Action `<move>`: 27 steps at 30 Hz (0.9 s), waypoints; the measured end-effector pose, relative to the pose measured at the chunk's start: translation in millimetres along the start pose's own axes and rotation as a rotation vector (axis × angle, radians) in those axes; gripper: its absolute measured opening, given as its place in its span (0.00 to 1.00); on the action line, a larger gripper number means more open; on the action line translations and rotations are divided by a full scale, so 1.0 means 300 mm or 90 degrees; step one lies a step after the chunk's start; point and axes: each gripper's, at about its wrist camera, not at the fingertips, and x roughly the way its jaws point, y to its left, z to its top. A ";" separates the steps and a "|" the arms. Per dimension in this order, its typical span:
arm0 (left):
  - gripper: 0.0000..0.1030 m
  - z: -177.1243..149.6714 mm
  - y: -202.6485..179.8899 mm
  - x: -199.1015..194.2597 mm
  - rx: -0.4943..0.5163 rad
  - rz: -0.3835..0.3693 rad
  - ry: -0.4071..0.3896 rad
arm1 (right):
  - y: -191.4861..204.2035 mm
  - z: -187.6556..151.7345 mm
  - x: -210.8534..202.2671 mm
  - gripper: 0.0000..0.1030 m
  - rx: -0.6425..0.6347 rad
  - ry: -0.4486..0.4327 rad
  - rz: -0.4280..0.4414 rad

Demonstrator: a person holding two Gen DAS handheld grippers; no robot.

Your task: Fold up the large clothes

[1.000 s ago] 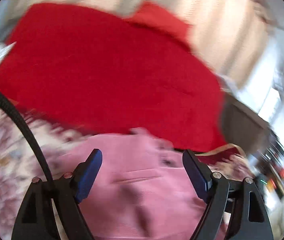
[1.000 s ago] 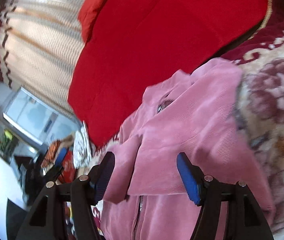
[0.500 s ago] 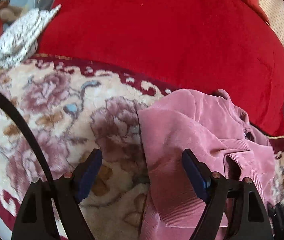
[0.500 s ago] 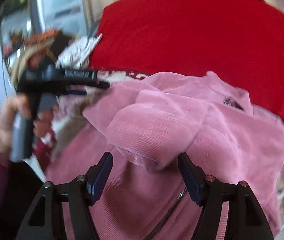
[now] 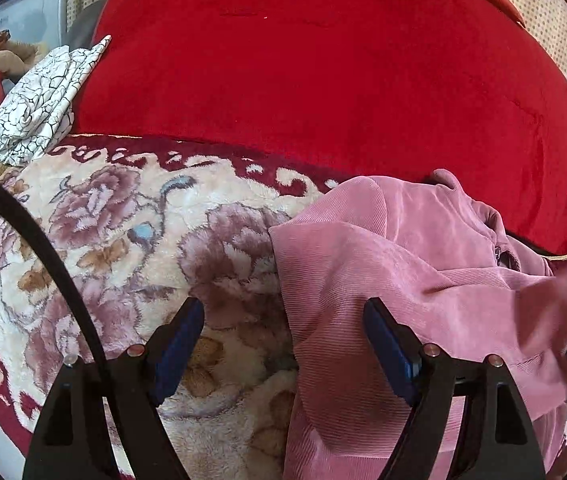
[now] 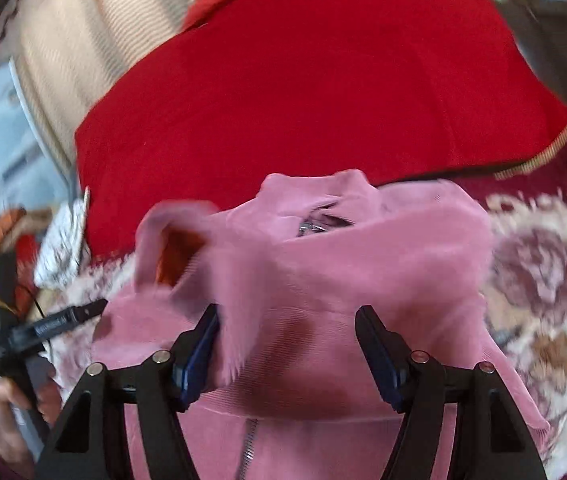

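A pink ribbed zip-up jacket (image 5: 383,264) lies rumpled on a plush floral blanket (image 5: 123,232) in cream, mauve and dark red, with its collar toward a large red cushion (image 5: 323,72) just behind it. The left tongs (image 5: 283,344) gape wide, holding nothing, one blue-padded finger over the blanket and the other over the jacket's edge. The right tongs (image 6: 285,346) also stand spread apart above the jacket (image 6: 323,280), near its zipper (image 6: 247,448); a blurred fold of pink cloth hangs against the left-hand pad, and whether it is touching I cannot tell. A white crackle-patterned cloth (image 5: 39,104) sits beside the cushion's left end.
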 end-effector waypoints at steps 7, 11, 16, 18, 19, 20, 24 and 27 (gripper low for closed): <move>0.79 -0.008 -0.033 -0.009 0.037 0.025 -0.021 | -0.040 0.039 0.033 0.75 0.045 0.023 0.078; 0.80 -0.010 -0.052 -0.017 0.067 0.045 -0.038 | -0.089 0.052 0.100 0.75 0.076 0.070 0.082; 0.80 -0.007 -0.058 -0.002 0.067 0.051 -0.029 | -0.210 0.031 0.167 0.71 0.179 0.138 0.142; 0.80 -0.003 -0.057 -0.004 0.063 0.053 -0.030 | -0.183 0.023 0.186 0.35 0.152 0.156 0.163; 0.80 -0.002 -0.058 -0.008 0.062 0.054 -0.033 | -0.163 0.022 0.188 0.09 0.131 0.163 0.165; 0.80 -0.001 -0.058 -0.015 0.061 0.057 -0.041 | -0.139 0.021 0.191 0.09 0.110 0.170 0.165; 0.80 0.006 -0.063 -0.065 0.060 0.058 -0.094 | -0.039 0.049 0.118 0.05 0.003 0.104 0.140; 0.80 0.009 -0.082 -0.096 0.067 0.058 -0.131 | -0.002 0.100 0.011 0.05 -0.059 0.008 0.091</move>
